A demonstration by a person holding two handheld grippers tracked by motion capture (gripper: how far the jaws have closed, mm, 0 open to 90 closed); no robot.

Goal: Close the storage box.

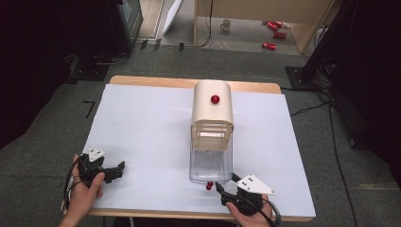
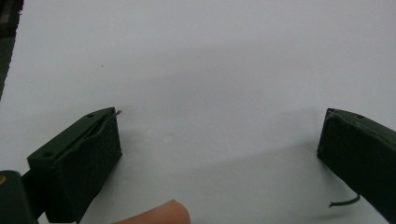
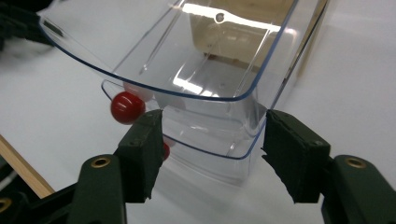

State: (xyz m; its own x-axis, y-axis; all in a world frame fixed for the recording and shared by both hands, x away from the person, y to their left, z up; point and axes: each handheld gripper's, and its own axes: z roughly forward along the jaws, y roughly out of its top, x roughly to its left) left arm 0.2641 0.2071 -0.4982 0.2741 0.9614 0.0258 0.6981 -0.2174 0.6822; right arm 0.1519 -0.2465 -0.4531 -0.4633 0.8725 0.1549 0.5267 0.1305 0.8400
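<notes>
Right tool [image 3: 212, 140] clamped on clear drawer [image 3: 205, 93], red knob [image 3: 127, 107] beside.

A lab-like room — cables [image 1: 331, 123] on grey carpet [image 1: 42, 142], dark equipment stands [image 1: 326, 52].

Worktop [image 1: 142, 123]: plain white sheet, light wood edge along far side. Cabinet [image 1: 213, 108]: cream, glossy red knob [image 1: 215, 99] on top. Drawer [image 1: 210, 163]: clear, colourless plastic, red knob [image 3: 127, 107] on front. Left hand-held gripper [image 1: 118, 169] and right hand-held gripper [image 1: 226, 183]: black, each with pale grey plate. Floor [image 1: 56, 137]: grey-green carpet, red cans [image 1: 274, 28] beyond far edge.
</notes>
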